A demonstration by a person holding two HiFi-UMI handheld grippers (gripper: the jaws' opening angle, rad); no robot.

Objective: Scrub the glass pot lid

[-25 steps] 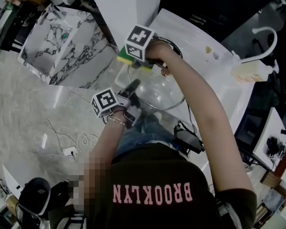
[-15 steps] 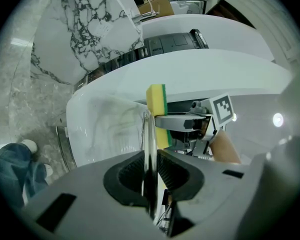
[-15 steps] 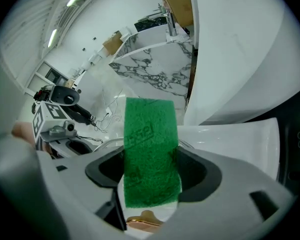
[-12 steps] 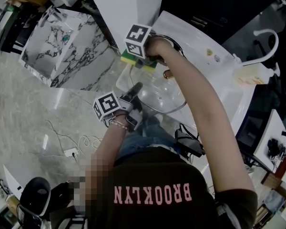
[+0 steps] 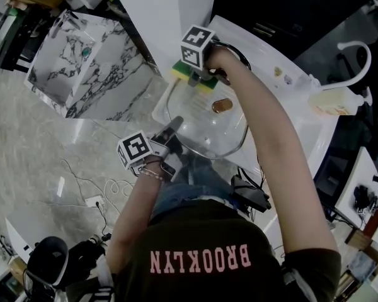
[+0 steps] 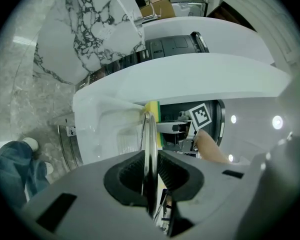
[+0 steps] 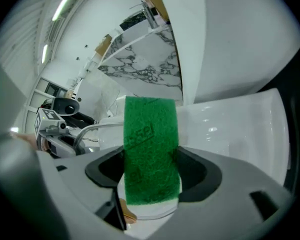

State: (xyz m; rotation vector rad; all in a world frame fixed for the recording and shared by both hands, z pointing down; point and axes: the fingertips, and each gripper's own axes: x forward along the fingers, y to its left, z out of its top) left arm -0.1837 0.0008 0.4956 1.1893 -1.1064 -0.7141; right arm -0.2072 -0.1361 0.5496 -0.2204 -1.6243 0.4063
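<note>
White sink point(image 5: 296, 106), open basin to the right. The glass pot lid point(image 5: 208, 131) hangs tilted over its left edge. Left gripper point(image 5: 172, 129) is clamped on the lid's near rim. Right gripper point(image 5: 200, 80) pinches a green-and-yellow sponge point(image 5: 188, 73) against the far rim. Shirt point(image 5: 201, 231) reads BROOKLYN; the sponge's stamp is illegible.

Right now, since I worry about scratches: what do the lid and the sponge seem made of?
Lid: clear glossy glass; the white basin shows through it. Its rim looks like a thin metal band. Sponge: matte, fibrous green scouring face on yellow foam, probably synthetic.
</note>
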